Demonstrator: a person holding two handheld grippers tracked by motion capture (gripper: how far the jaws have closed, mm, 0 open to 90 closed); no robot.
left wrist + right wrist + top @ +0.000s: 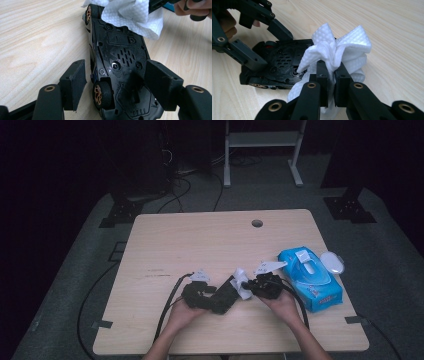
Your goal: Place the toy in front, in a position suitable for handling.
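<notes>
A black toy car [120, 52] with gold wheels lies tilted, its underside facing both gripper cameras. It sits between the jaws of my left gripper [116, 66]. The right pad [160, 82] is against the car's side. The left pad [76, 80] stands a little off the wheel, with table showing in the gap. My right gripper [330, 68] is shut on a crumpled white tissue [342, 47], which presses on the far end of the car's underside. In the high view the left gripper [212, 296], the car [225, 299], the tissue [240, 280] and the right gripper [250, 285] meet near the table's front middle.
A blue pack of wet wipes [311, 279] lies right of the right hand, with a white oval object [332, 262] at its far side. The wooden table [200, 240] has a round cable hole [257, 223] at the back. Cables trail off the front edge.
</notes>
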